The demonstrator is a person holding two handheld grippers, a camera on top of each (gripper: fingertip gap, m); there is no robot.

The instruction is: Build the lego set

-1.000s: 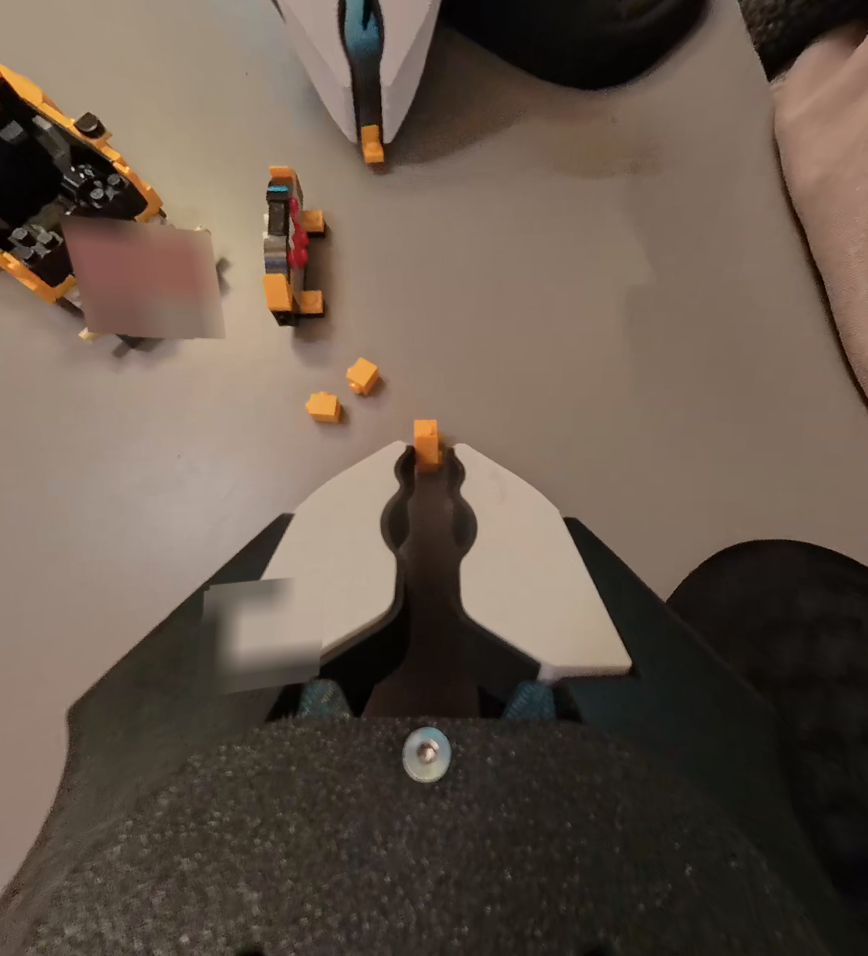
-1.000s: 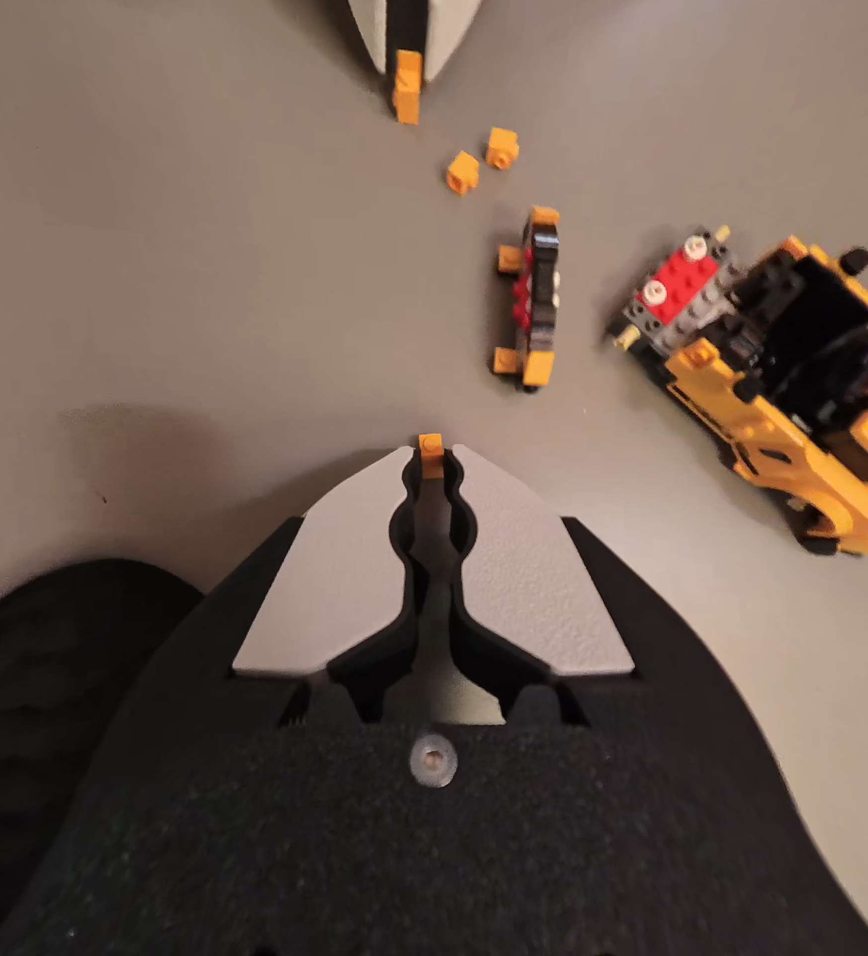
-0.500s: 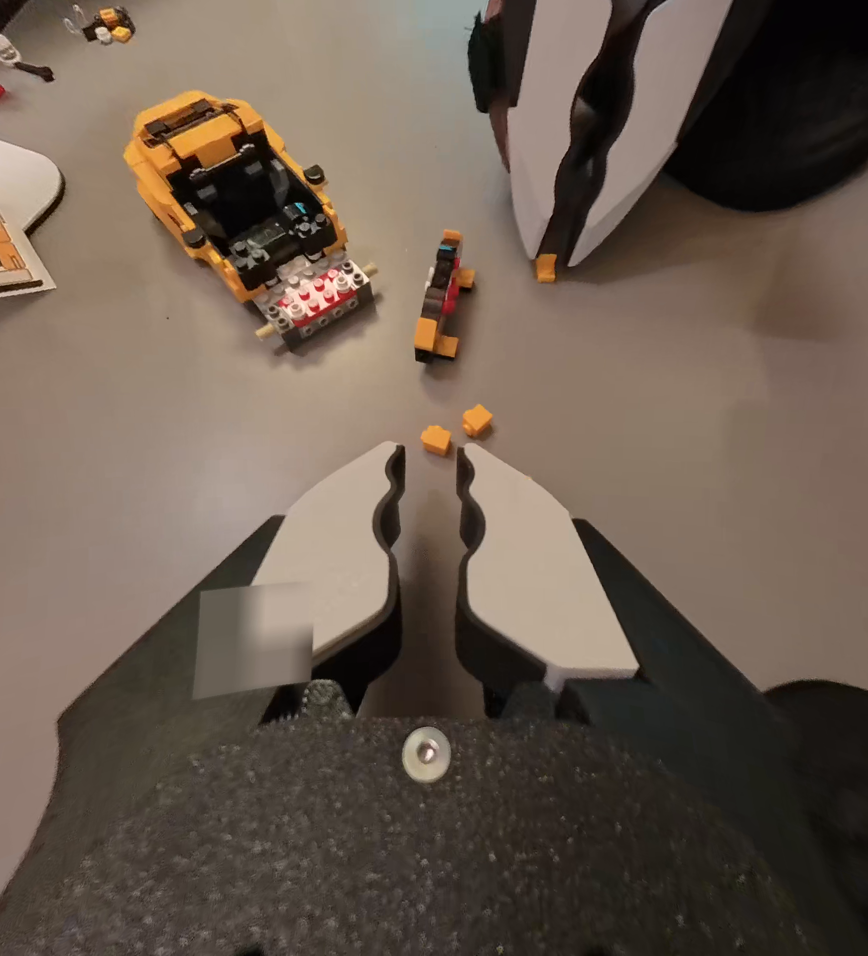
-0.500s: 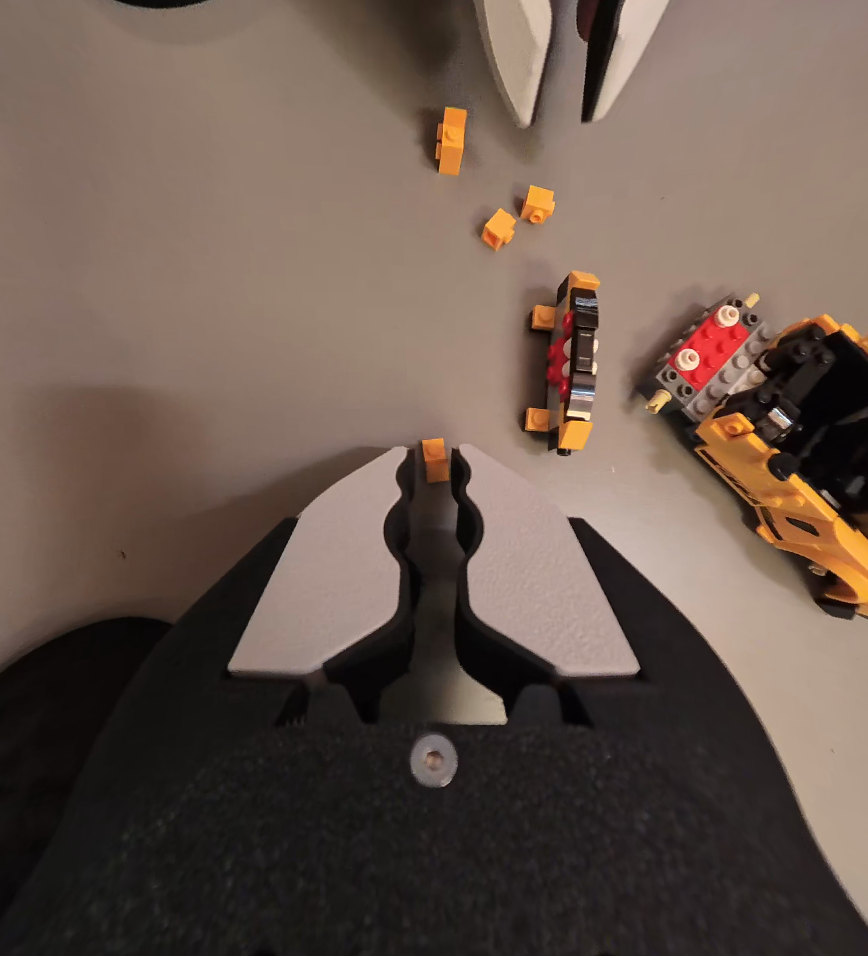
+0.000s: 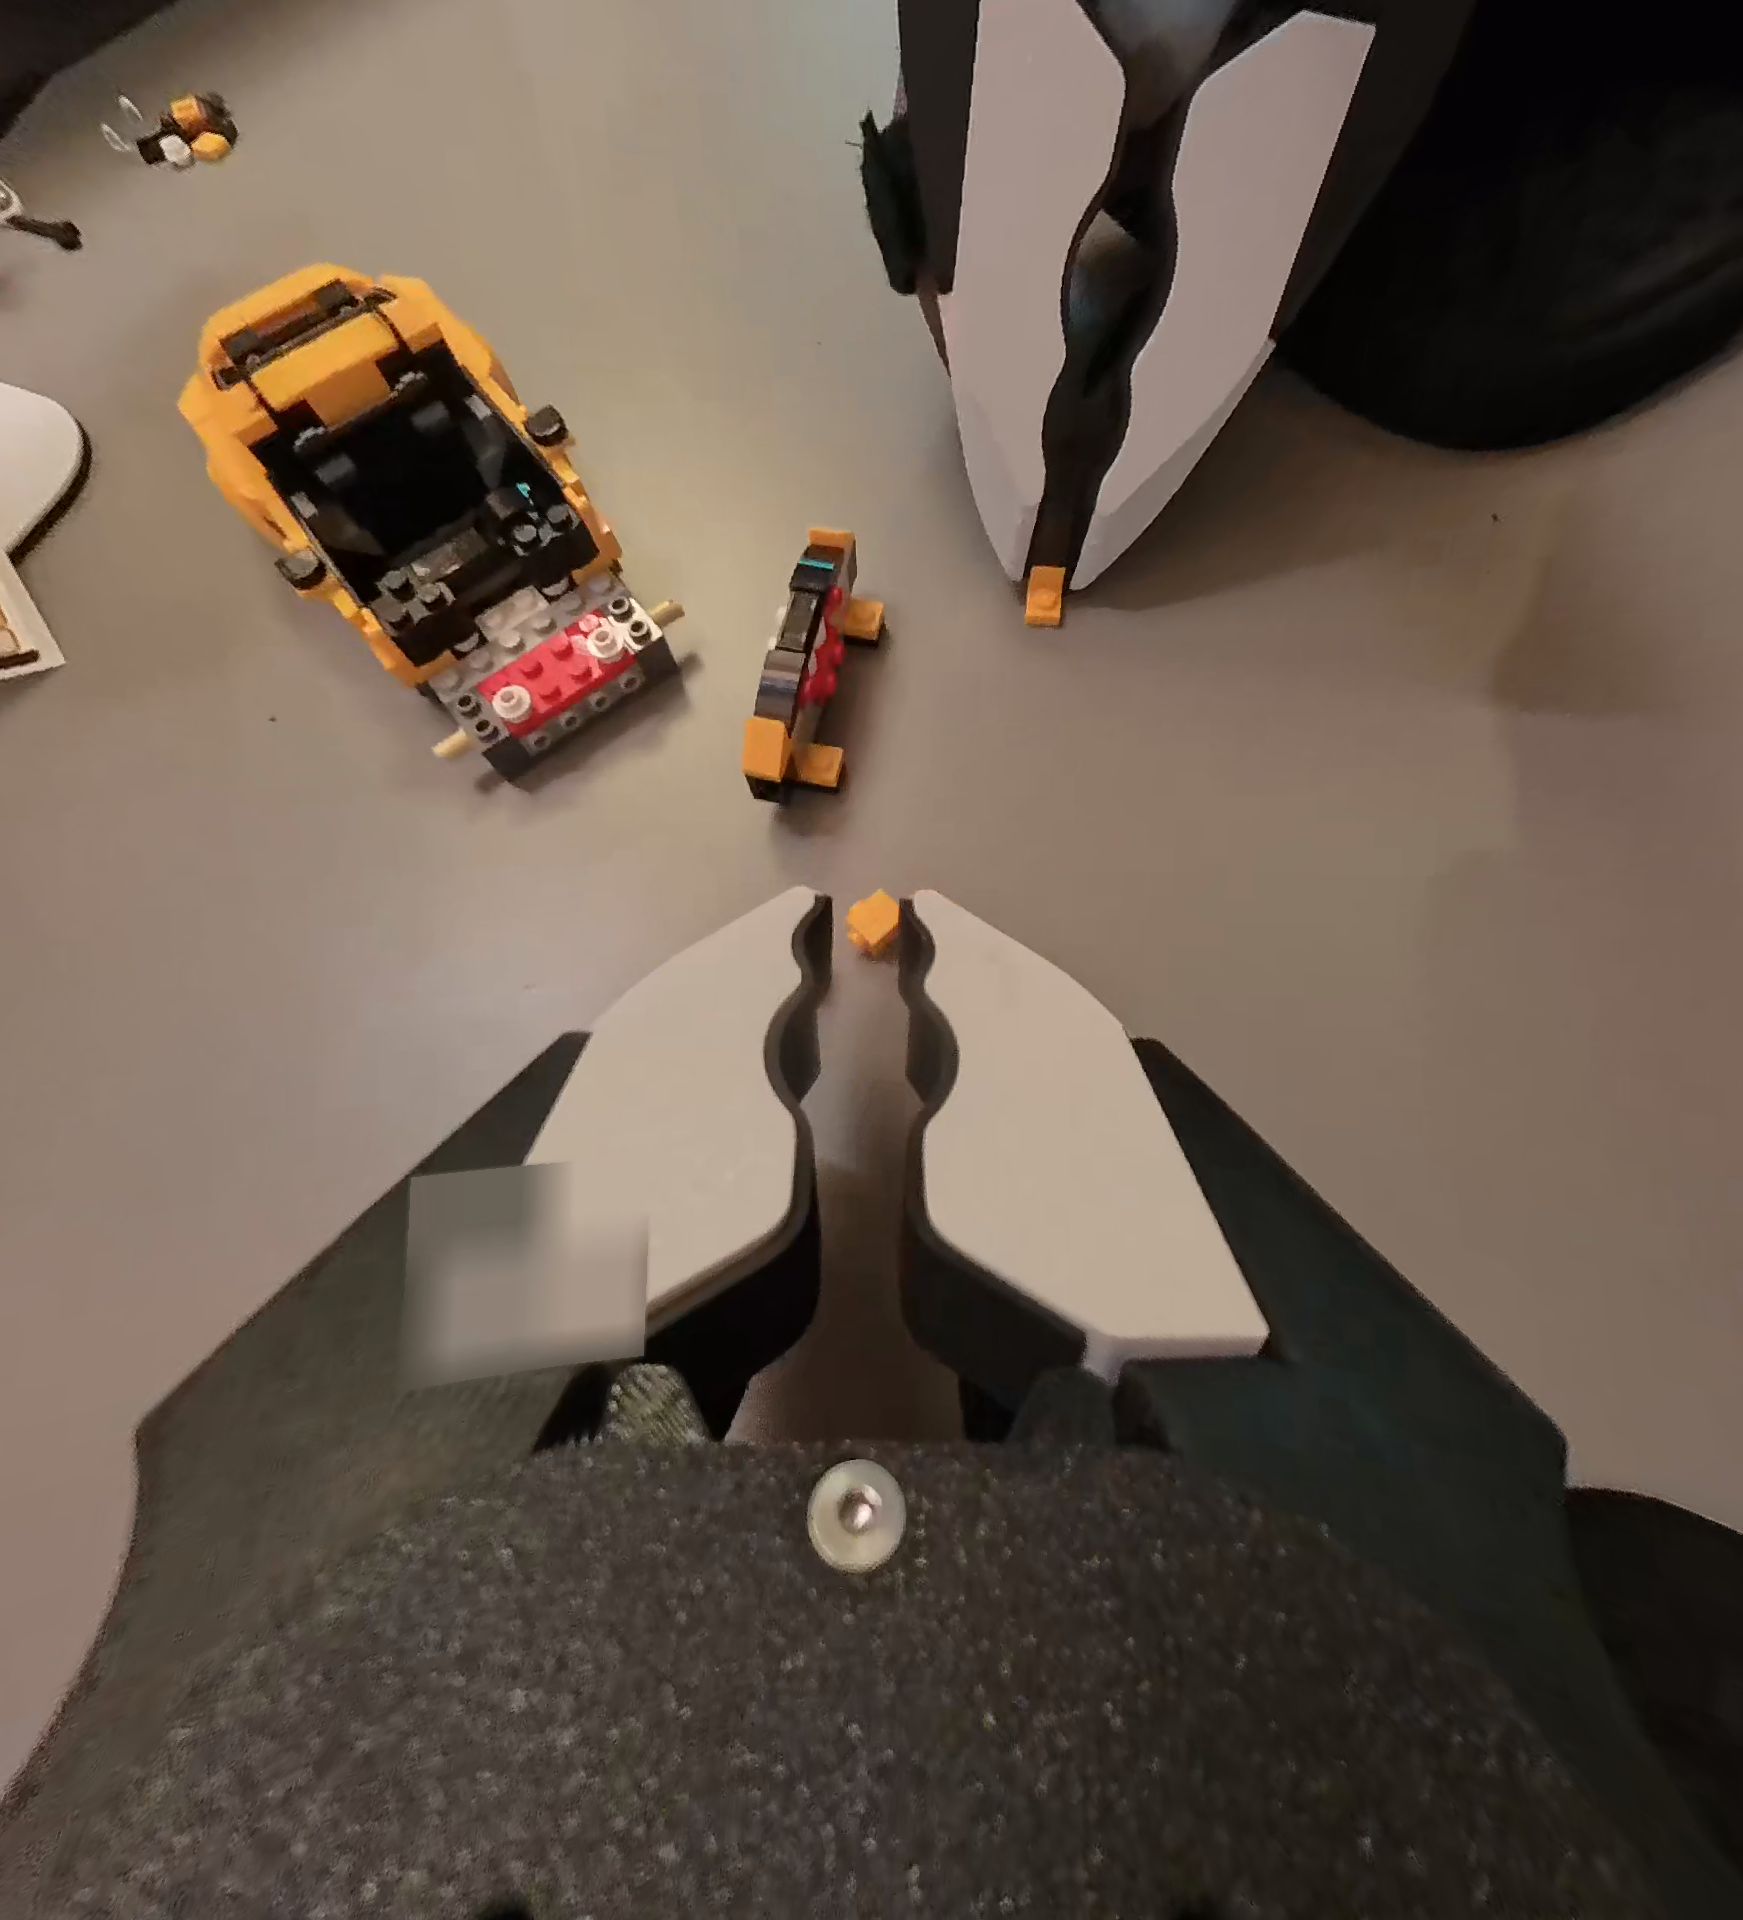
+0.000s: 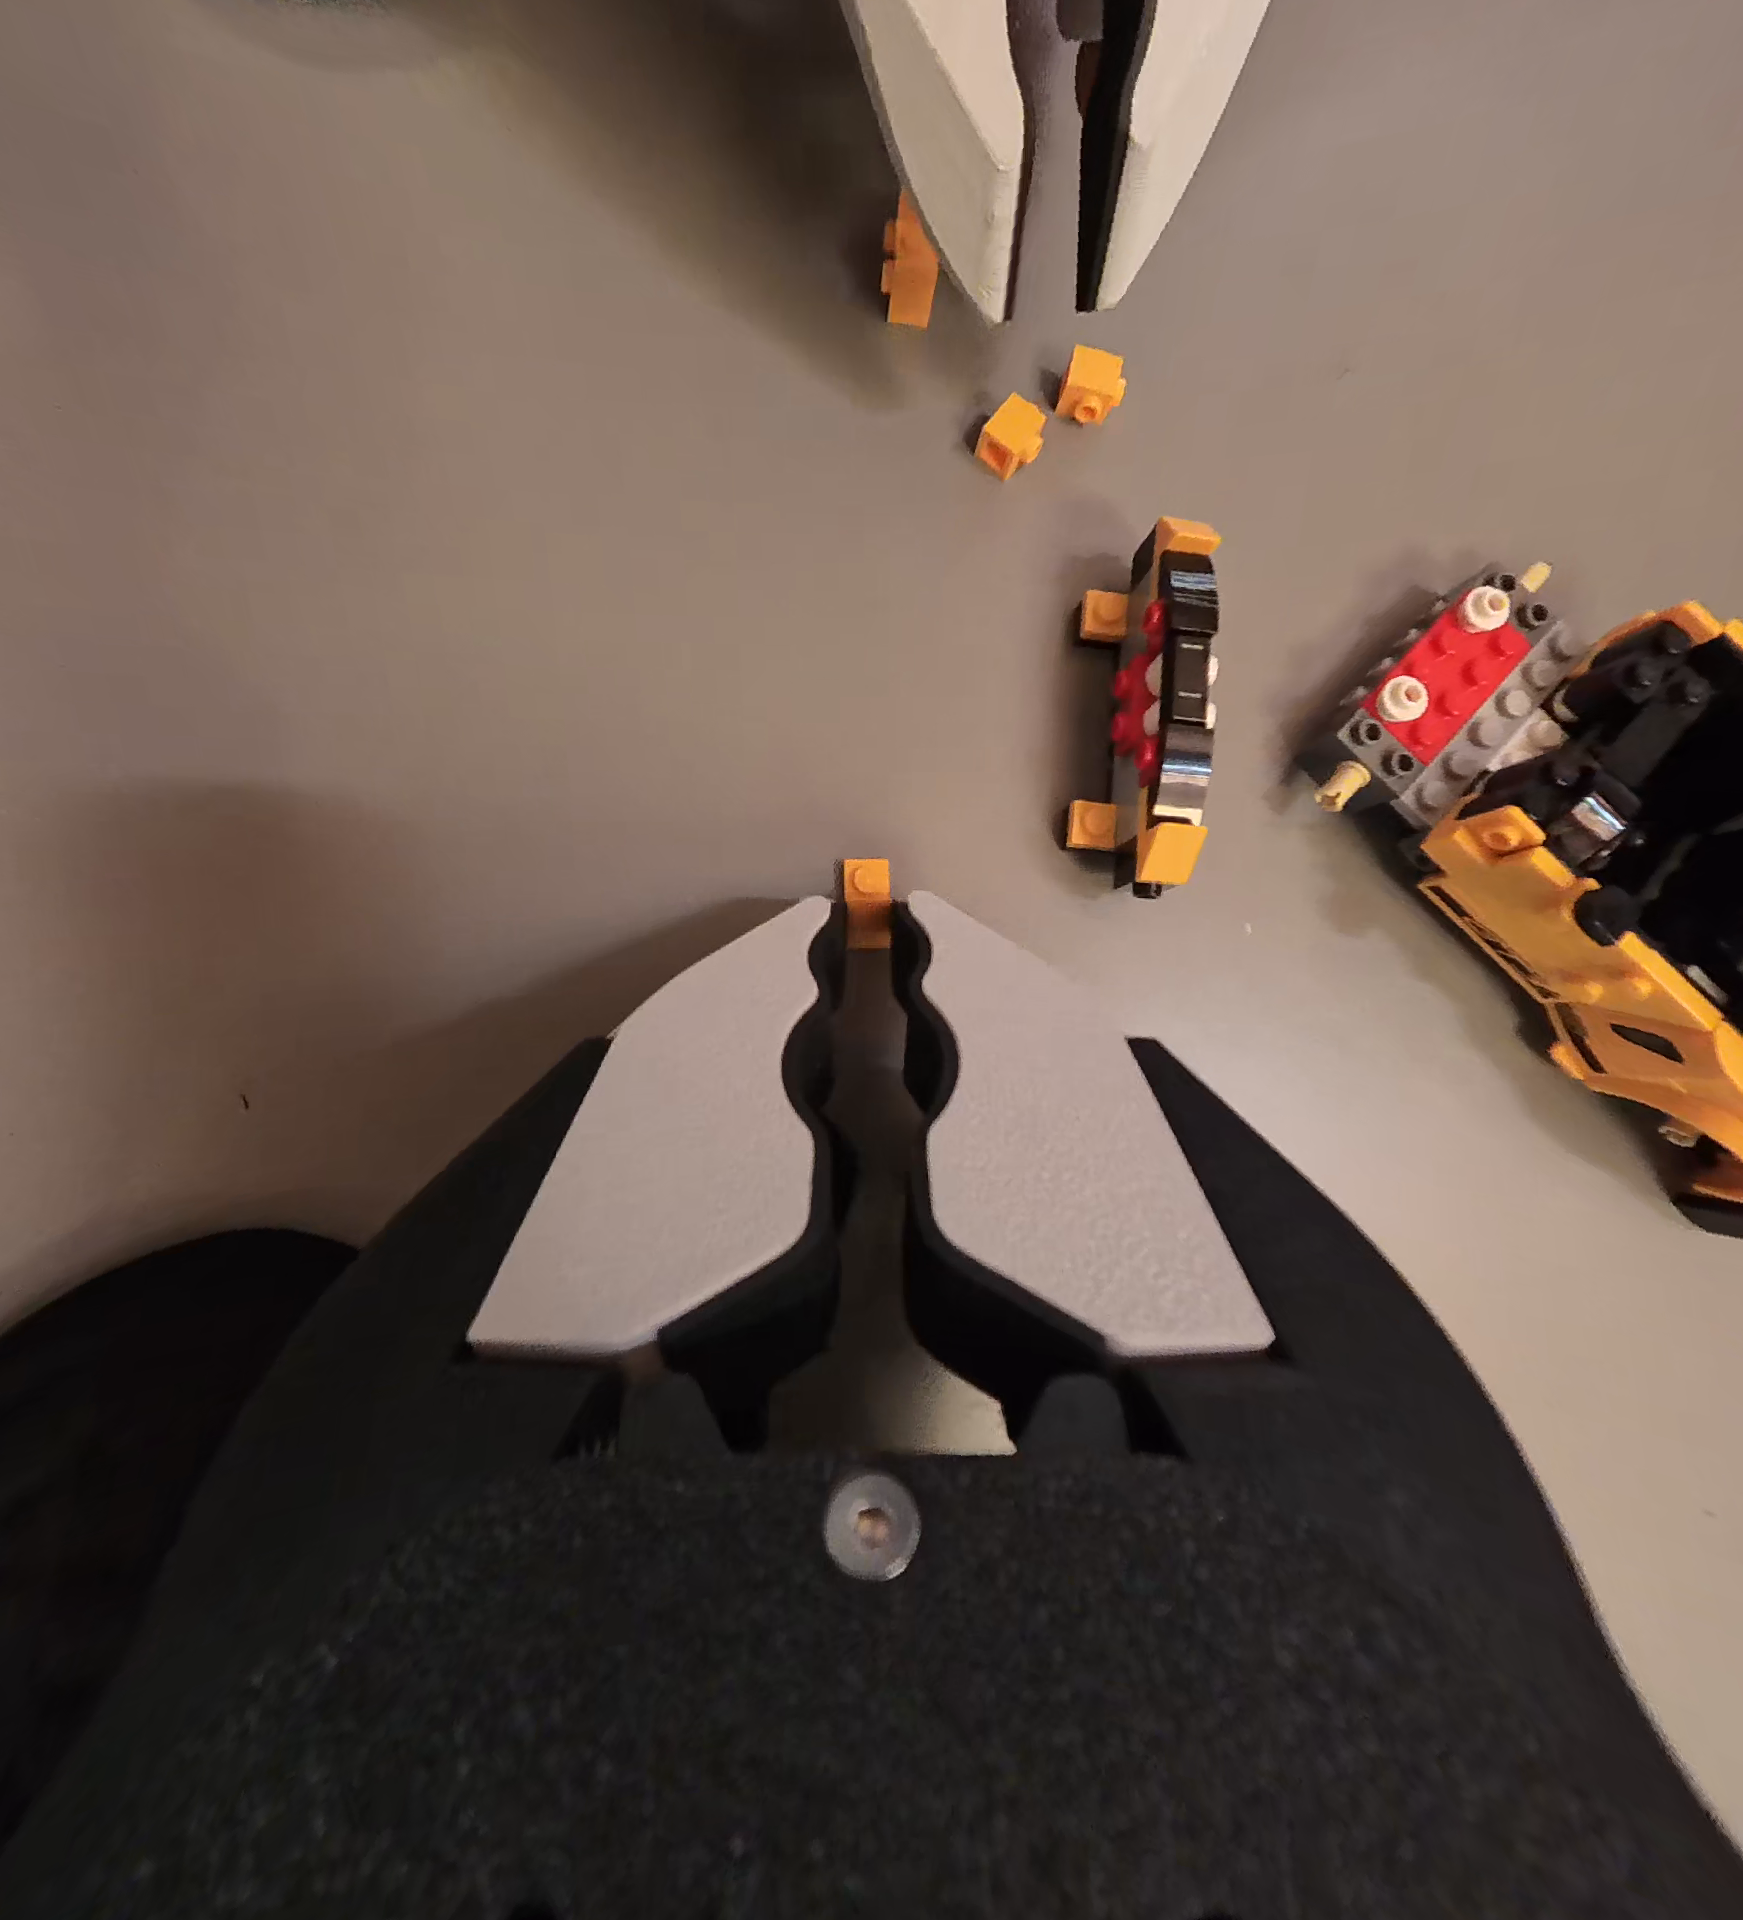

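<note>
The orange-and-black lego car (image 5: 399, 520) – roofless, its studded red-and-grey end exposed – is seen on the matte grey surface (image 5: 1262, 831), beside a small bumper assembly (image 5: 805, 665). An orange plate (image 6: 865, 902) is pinched by the right claw (image 6: 867, 914). The left claw (image 5: 865, 914), spread half a second ago, is now narrowed around a loose orange brick (image 5: 872, 922) – contact cannot be told.

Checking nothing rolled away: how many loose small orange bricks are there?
4: brick in the right gripper, brick beside the left gripper, two bricks on the table. Others may be hidden.
</note>
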